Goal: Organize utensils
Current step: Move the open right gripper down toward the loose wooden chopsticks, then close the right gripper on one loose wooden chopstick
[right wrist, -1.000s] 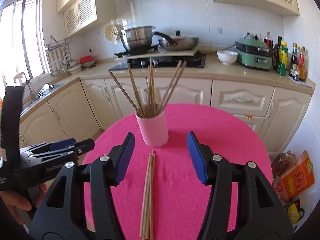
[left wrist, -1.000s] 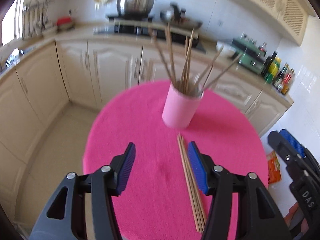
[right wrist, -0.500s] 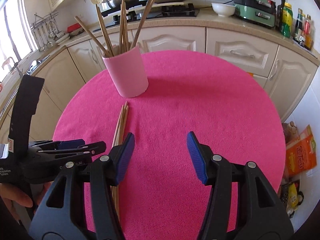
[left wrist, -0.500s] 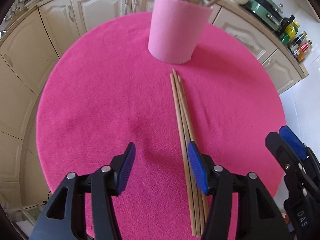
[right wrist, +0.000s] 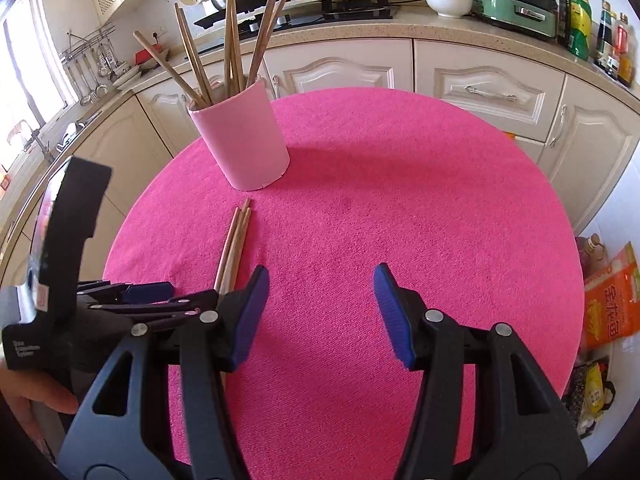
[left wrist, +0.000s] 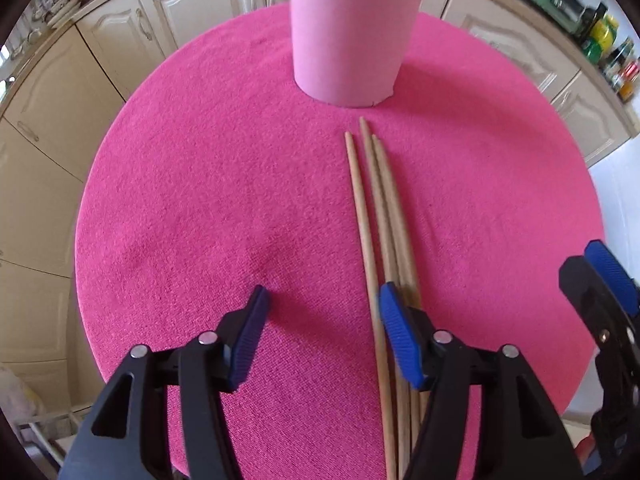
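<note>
My left gripper (left wrist: 320,320) open, just widened, nothing gripped | right gripper (right wrist: 320,308) open, empty | risk: blue pad knocks loose wooden chopsticks (left wrist: 370,240) before tall pink paper cup (left wrist: 352,28), they scatter.

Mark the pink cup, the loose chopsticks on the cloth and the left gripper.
pink cup (right wrist: 244,148), right wrist view, on its side wall.
loose chopsticks (left wrist: 366,216), left wrist view, on the leftmost stick's shaft.
left gripper (left wrist: 322,322), left wrist view, midway between its fingertips.

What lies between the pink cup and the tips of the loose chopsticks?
Only bare tablecloth: left wrist view shows a short gap between the pink cup and the loose chopsticks.
</note>
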Tool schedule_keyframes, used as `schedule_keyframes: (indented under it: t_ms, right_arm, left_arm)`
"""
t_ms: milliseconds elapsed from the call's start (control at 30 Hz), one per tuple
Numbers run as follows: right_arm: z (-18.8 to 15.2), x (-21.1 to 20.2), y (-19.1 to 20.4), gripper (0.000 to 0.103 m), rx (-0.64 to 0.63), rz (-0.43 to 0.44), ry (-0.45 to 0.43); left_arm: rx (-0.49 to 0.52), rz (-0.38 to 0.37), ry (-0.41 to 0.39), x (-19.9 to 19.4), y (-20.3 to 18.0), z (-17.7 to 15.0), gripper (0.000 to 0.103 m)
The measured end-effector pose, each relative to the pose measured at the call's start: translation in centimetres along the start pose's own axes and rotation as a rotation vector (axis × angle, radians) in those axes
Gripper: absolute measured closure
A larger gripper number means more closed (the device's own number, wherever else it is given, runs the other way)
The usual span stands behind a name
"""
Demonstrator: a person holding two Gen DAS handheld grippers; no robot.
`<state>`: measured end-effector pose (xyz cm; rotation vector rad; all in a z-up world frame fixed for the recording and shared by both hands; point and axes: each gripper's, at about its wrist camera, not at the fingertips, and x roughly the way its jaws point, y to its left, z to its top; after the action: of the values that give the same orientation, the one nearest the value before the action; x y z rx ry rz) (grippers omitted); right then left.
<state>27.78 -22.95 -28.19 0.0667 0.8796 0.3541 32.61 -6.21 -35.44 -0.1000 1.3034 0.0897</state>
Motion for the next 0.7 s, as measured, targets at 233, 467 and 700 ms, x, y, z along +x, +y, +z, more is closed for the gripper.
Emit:
schedule_keyframes:
  t_ms: [233,467,700]
  right_arm:
    - [0.3,0.4,-0.3,0.049,-0.001,0.016,0.034]
    - [0.7,1.9,0.6,0.049,-0.023,0.022,0.103]
    - [0.7,4.0,2.8,0.049,-0.077,0.027,0.209]
  left_arm:
    - [0.02,0.036,0.047,0.2,-0.5,1.2,0.07]
    - [-0.056,-0.069,0.044,-0.5,2.8,1.0,0.096]
    - [-0.092,-0.1,0.011,-1.5,5.0,-0.6,0.097]
